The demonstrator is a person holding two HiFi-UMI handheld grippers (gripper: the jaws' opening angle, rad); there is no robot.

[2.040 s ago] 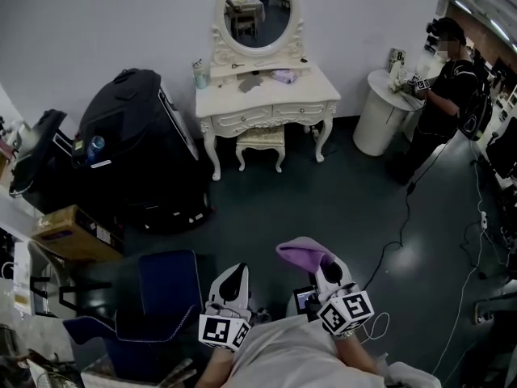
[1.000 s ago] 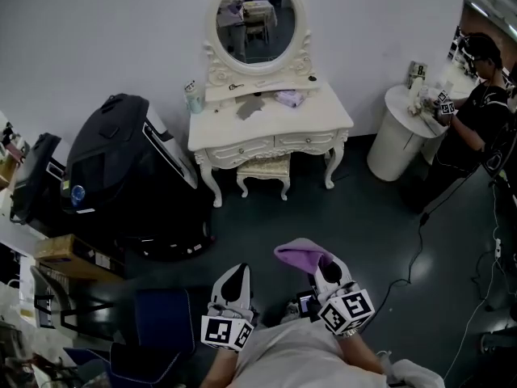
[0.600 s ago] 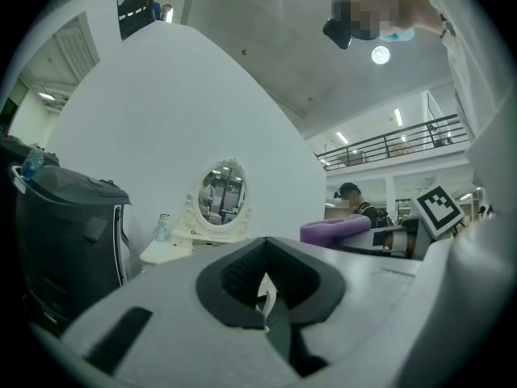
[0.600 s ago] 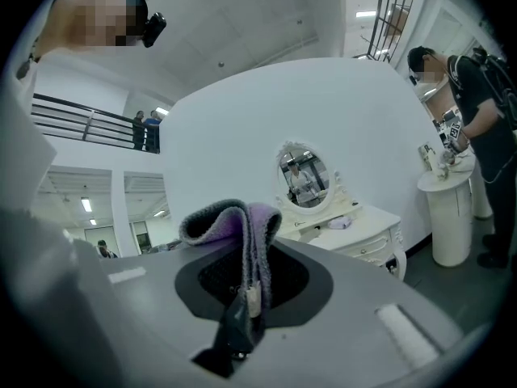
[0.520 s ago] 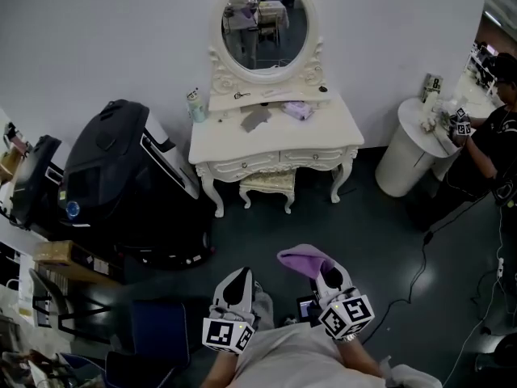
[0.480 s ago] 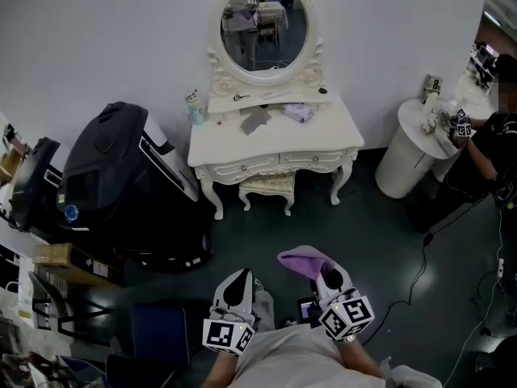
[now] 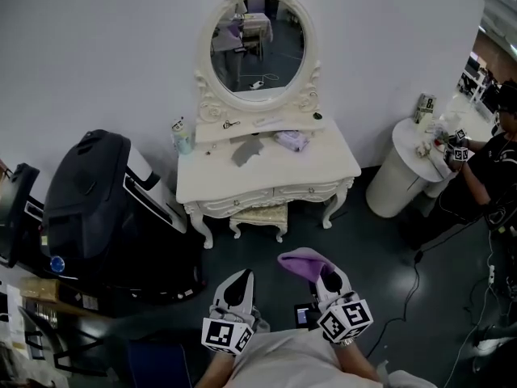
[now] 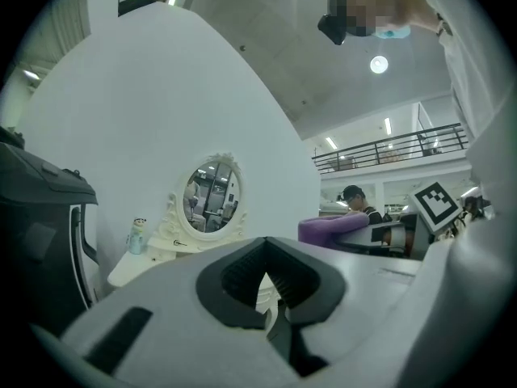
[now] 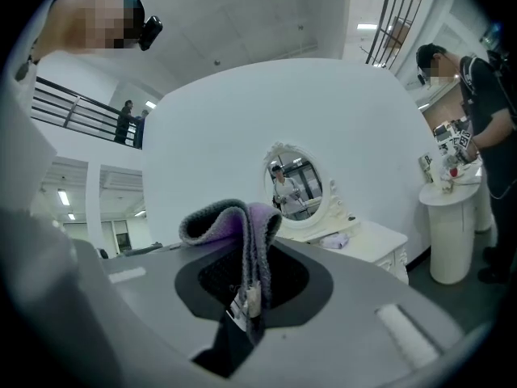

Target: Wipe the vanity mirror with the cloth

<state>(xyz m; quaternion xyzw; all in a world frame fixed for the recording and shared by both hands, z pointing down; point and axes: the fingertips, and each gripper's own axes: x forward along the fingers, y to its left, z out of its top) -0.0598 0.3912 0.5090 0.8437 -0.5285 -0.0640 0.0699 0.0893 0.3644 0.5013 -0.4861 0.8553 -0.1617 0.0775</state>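
White wall backed the mirror (image 7: 257,48), an oval glass in a carved frame standing upright at the rear of the vanity (image 7: 323,164). The cloth (image 7: 300,263), purple and folded, was well apart from it. It was pinched in the right gripper (image 7: 327,280) low in the head view, close to the person's body, with its loose fold rising beyond the jaws. The left gripper (image 7: 234,291) rode just beside the right one, jaws pressed together on nothing.

This looked like the approach, with no wiping begun. The next move would call for crossing the dark floor to the vanity, where a stool (image 7: 257,217) sat tucked underneath. The right gripper would then need to lift so the cloth's soft fold met the glass, not the jaw tips.

Only the right gripper view showed the cloth (image 9: 238,233) doubled over, with a small tag hanging at the grip. Only the left gripper view showed that gripper's jaws meeting. The head view alone laid out the vanity top: a bottle (image 7: 182,136), a grey piece (image 7: 245,150) and a pale purple bundle (image 7: 291,141). It also showed a black case (image 7: 89,200) to the left and a round stand (image 7: 404,168) to the right, with another person (image 7: 493,168) beside it.
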